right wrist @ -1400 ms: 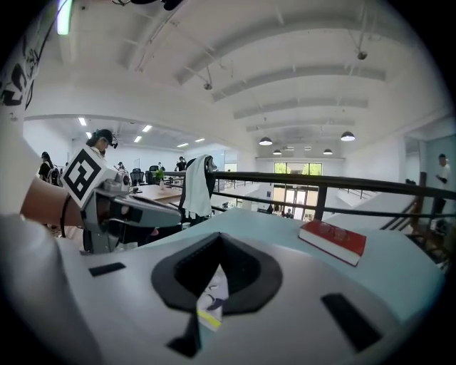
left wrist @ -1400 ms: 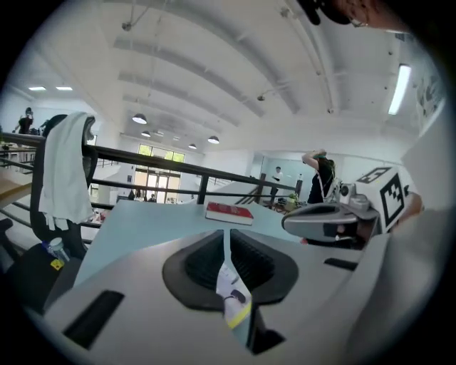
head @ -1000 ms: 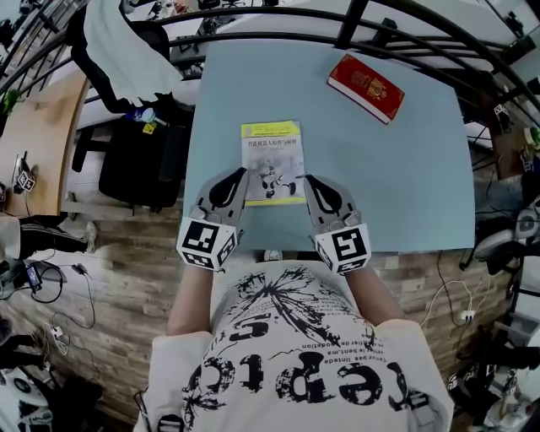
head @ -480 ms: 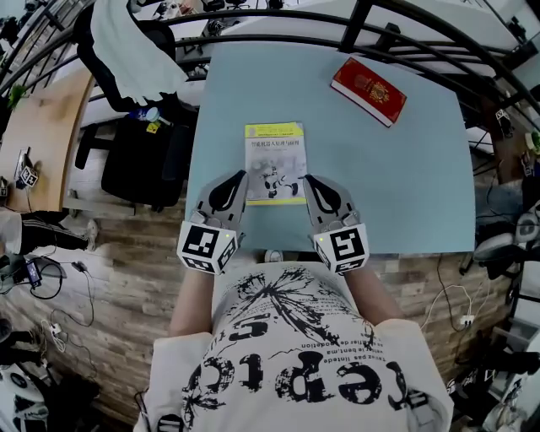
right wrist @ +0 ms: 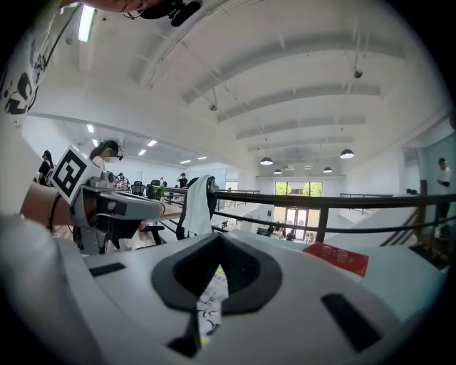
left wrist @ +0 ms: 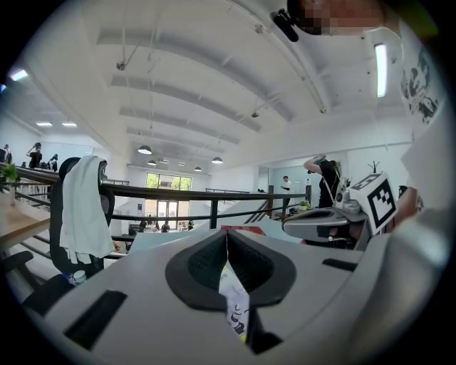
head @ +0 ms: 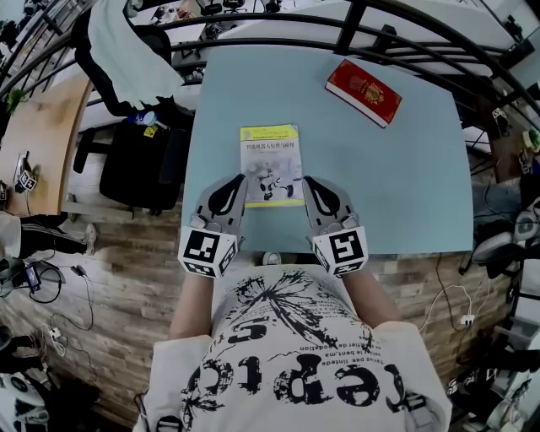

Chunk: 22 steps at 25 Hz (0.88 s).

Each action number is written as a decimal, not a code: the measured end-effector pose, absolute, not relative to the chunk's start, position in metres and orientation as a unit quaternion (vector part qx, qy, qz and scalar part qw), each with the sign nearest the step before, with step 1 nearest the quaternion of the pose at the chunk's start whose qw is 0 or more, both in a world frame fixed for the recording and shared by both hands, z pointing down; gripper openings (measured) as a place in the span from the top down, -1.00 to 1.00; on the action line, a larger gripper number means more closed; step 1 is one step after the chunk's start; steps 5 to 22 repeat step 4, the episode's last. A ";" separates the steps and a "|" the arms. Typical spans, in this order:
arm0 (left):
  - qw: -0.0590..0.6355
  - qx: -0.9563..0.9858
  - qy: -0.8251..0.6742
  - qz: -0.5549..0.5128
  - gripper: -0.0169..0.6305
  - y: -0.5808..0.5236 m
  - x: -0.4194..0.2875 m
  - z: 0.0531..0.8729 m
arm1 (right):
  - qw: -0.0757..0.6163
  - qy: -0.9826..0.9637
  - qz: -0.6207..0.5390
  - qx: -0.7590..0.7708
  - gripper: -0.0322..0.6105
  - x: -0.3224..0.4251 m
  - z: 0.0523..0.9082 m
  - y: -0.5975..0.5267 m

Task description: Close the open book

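A thin book (head: 271,164) with a yellow and white cover lies flat and closed on the light blue table (head: 396,186), near its front edge. My left gripper (head: 240,175) rests at the book's near left side and my right gripper (head: 307,179) at its near right side. Both have their jaws together, with nothing held between them. In the left gripper view the shut left gripper (left wrist: 226,235) shows a strip of the book (left wrist: 235,303) below its pads. The right gripper view shows the same for the right gripper (right wrist: 219,239) and the book (right wrist: 208,308).
A red book (head: 364,90) lies at the table's far right corner. A black office chair draped with white cloth (head: 126,51) and a black bag (head: 139,160) stand left of the table. Black metal railings (head: 354,17) run behind it.
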State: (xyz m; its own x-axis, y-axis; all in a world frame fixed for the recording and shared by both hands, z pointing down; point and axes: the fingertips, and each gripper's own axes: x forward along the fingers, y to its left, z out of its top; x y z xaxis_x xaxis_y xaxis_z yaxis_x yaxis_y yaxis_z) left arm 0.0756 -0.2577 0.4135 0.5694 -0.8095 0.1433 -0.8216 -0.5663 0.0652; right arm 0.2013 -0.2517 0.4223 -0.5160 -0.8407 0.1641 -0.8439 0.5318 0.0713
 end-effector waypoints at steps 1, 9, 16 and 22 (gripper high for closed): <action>0.063 0.883 -0.462 0.049 0.89 -0.258 0.076 0.414 | 0.089 -0.870 0.010 0.484 0.88 0.202 0.423 -0.252; 0.064 0.882 -0.464 0.049 0.89 -0.258 0.077 0.415 | 0.087 -0.871 0.012 0.484 0.88 0.204 0.423 -0.251; 0.064 0.882 -0.464 0.049 0.89 -0.258 0.077 0.415 | 0.087 -0.871 0.012 0.484 0.88 0.204 0.423 -0.251; 0.064 0.882 -0.464 0.049 0.89 -0.258 0.077 0.415 | 0.087 -0.871 0.012 0.484 0.88 0.204 0.423 -0.251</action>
